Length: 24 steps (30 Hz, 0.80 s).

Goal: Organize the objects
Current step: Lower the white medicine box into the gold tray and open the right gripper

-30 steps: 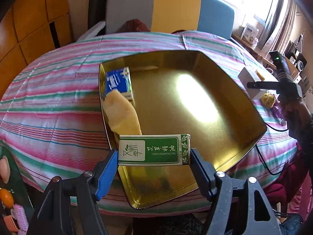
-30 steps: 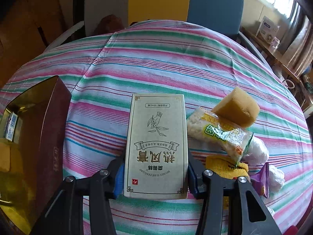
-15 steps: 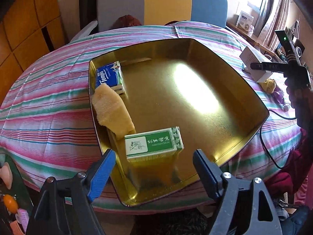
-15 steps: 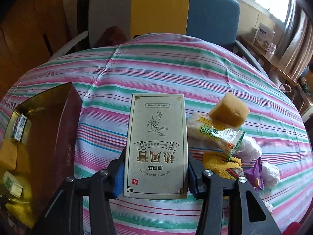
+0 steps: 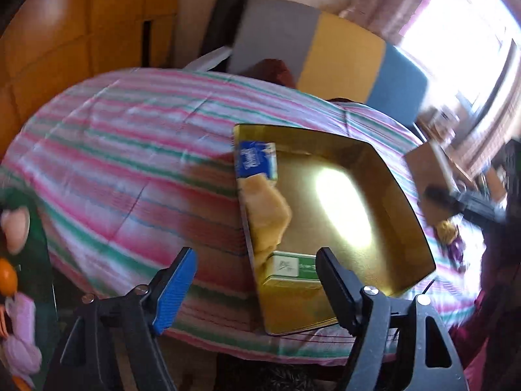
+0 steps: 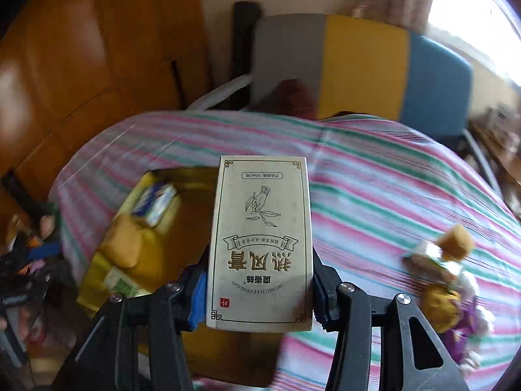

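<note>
Green box (image 5: 294, 266) lay in the gold tray (image 5: 384, 176), beyond the wide, empty left fingers (image 5: 177, 285); right fingers (image 6: 197, 288) clamped the beige box (image 6: 260, 244).

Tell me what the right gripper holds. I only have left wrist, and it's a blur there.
Observer: Right gripper is shut on a cream box, print upside down.
Operator: Where is it relative to the tin?
Observer: Box overlaps the tin on its right side in this view. I can't tell its height above it.
Operator: What's left outside?
Observer: A heap at far right, with a sponge atop a packet.
</note>
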Available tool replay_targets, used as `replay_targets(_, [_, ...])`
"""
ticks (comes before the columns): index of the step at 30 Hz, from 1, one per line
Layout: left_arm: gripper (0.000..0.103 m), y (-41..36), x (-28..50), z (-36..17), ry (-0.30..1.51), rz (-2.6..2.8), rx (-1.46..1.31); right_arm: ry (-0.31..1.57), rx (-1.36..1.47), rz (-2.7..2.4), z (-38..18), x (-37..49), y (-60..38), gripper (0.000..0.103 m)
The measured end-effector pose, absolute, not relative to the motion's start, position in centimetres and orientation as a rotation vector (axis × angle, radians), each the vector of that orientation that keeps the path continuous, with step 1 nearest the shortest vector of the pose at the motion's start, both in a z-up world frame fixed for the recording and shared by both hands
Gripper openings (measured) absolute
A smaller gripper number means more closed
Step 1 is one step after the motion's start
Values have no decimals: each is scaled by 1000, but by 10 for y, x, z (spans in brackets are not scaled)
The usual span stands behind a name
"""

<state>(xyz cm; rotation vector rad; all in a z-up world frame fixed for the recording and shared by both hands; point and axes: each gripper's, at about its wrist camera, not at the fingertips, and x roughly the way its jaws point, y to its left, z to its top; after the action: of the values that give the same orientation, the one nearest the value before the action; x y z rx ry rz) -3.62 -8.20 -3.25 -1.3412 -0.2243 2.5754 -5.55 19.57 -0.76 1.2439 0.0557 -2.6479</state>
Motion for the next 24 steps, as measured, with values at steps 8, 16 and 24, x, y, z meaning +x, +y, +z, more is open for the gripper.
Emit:
replay_targets(8, [76,-103,-31,-44,-293,2602,-1367,203,1443,-2463,-70,-79,113,52])
replay_targets(16, [76,-110,-32,-49,-341,2585,-1372,193,1499,-2322,-88,-66,85,52])
replay_targets(24, [76,-110,-32,-47,-334,2599,-1352,-24,1479,-2218,-88,-51,82,57])
